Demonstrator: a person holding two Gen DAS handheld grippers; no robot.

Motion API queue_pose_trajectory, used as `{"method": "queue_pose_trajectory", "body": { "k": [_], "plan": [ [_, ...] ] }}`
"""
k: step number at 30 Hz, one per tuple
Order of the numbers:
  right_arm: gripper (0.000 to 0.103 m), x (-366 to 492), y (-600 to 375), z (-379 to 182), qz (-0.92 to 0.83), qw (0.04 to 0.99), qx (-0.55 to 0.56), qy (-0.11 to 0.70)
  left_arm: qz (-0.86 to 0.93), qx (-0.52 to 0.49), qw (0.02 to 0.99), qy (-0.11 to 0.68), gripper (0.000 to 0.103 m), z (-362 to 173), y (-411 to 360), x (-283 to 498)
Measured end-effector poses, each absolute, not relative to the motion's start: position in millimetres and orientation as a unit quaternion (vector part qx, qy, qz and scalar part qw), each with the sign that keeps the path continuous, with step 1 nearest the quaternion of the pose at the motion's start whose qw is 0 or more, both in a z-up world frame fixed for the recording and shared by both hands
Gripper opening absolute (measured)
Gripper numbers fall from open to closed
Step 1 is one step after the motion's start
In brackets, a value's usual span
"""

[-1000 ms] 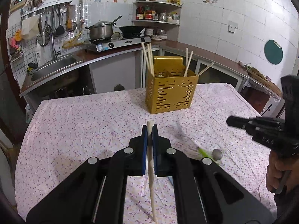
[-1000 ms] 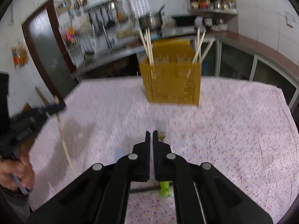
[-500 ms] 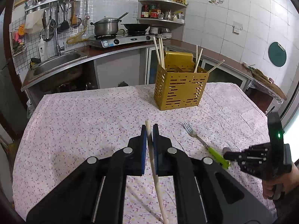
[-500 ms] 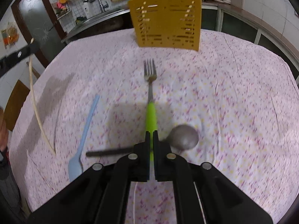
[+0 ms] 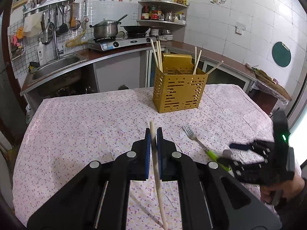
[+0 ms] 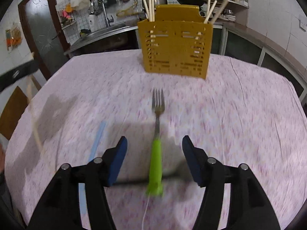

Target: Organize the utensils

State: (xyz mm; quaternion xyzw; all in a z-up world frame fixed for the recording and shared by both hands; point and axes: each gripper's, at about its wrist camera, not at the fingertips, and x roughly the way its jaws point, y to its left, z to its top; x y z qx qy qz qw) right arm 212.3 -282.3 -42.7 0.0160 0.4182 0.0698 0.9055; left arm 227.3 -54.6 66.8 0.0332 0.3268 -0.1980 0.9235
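My left gripper is shut on a pale wooden chopstick, held above the table. A yellow slotted utensil holder stands at the far side with several chopsticks in it; it also shows in the right wrist view. My right gripper is open, its jaws wide on either side of the green handle of a fork that lies on the cloth pointing at the holder. The fork also shows in the left wrist view, with the right gripper low over its handle.
A light blue spoon lies left of the fork. A dark-handled metal spoon lies across under the fork's handle. The flowered tablecloth covers the table. A kitchen counter with sink and stove stands behind.
My right gripper has opened from shut and now straddles the fork's green handle, after dropping low over the table. My left gripper still holds the chopstick, pulled back slightly.
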Motion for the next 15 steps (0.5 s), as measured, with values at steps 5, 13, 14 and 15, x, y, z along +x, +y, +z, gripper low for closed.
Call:
{"method": "queue_pose_trajectory", "body": {
  "k": [5,13,14,15],
  "plan": [
    [0.058,268.7,-274.3,-56.0,0.058,0.895,0.018,0.441,-0.199,0.034,0.922,0.331,0.004,63.3,-58.9,231.1],
    [0.031,302.0,-255.1,-81.6,0.032,0.894,-0.020,0.447,-0.200,0.036,0.921,0.333,0.004,60.7,-58.6,235.6],
    [0.024,300.8,-255.3,-79.5,0.035,0.892,-0.020,0.451,-0.200,0.035,0.921,0.333,0.004,60.6,-58.1,235.8],
    [0.024,300.7,-256.8,-78.3,0.036,0.890,-0.016,0.455,-0.200,0.034,0.921,0.333,0.004,60.4,-57.5,236.3]
  ]
}}
